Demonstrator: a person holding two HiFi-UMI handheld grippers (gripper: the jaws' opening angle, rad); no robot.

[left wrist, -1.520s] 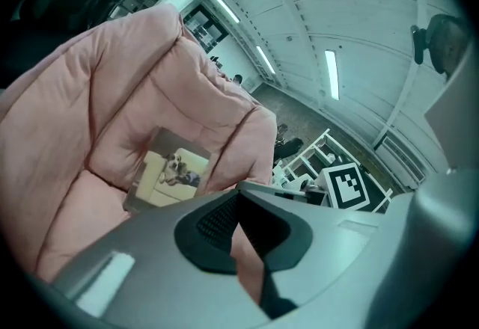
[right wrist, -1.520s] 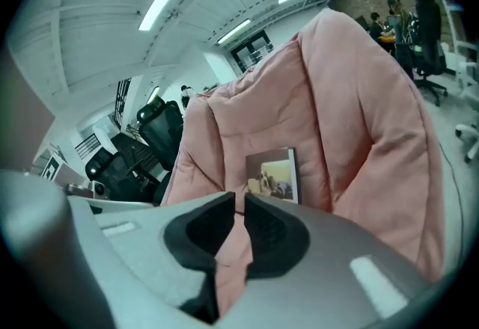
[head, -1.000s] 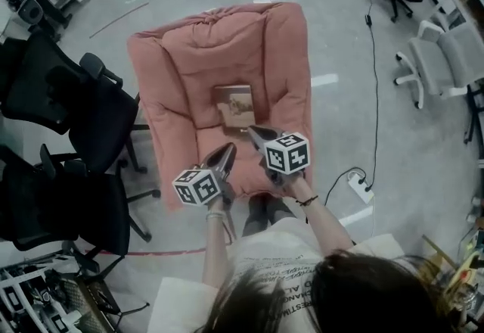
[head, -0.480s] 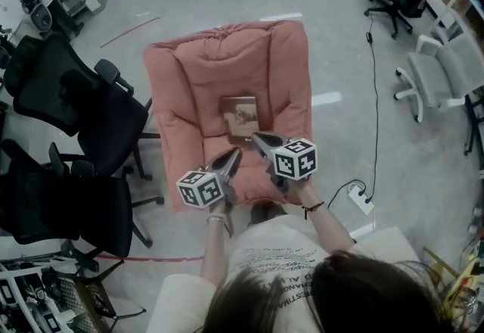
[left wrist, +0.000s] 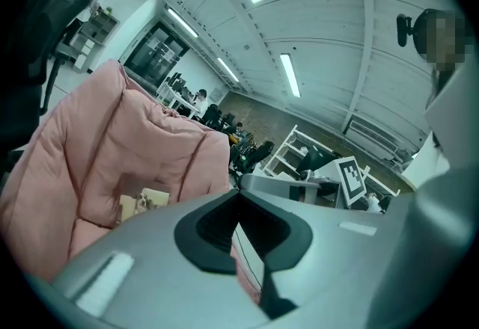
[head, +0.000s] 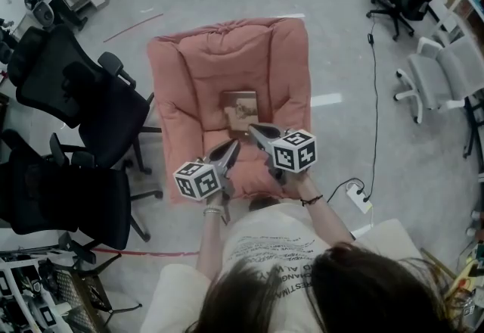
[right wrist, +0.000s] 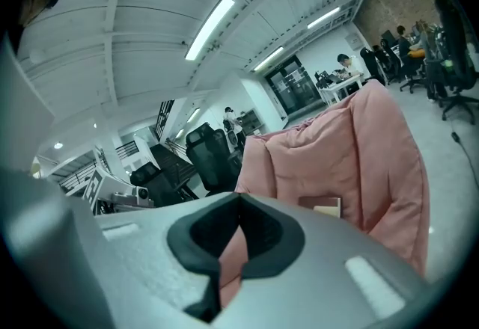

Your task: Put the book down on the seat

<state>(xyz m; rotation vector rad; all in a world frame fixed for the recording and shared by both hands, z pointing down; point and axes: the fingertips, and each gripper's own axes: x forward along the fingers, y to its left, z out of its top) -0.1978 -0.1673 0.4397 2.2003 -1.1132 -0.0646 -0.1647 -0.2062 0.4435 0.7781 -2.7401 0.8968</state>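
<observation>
A small brown book [head: 242,110] lies flat on the seat of a pink padded chair [head: 189,74], with nothing touching it. My left gripper [head: 233,144] hangs shut and empty over the seat's front edge, just short of the book. My right gripper [head: 252,128] is shut too, holds nothing, and its tip is by the book's near edge. In the left gripper view the book [left wrist: 142,204] shows left of the closed left gripper [left wrist: 239,193]. In the right gripper view the book [right wrist: 326,206] peeks over the right gripper [right wrist: 239,197], against the pink cushion [right wrist: 352,155].
Two black office chairs [head: 83,89] [head: 60,199] stand close to the pink chair's left side. A grey chair [head: 446,66] is at the far right. A white power strip [head: 356,195] and its cable lie on the floor to the right.
Both grippers have lifted a little while staying shut and empty near the seat's front. The book has stayed in place on the seat.
</observation>
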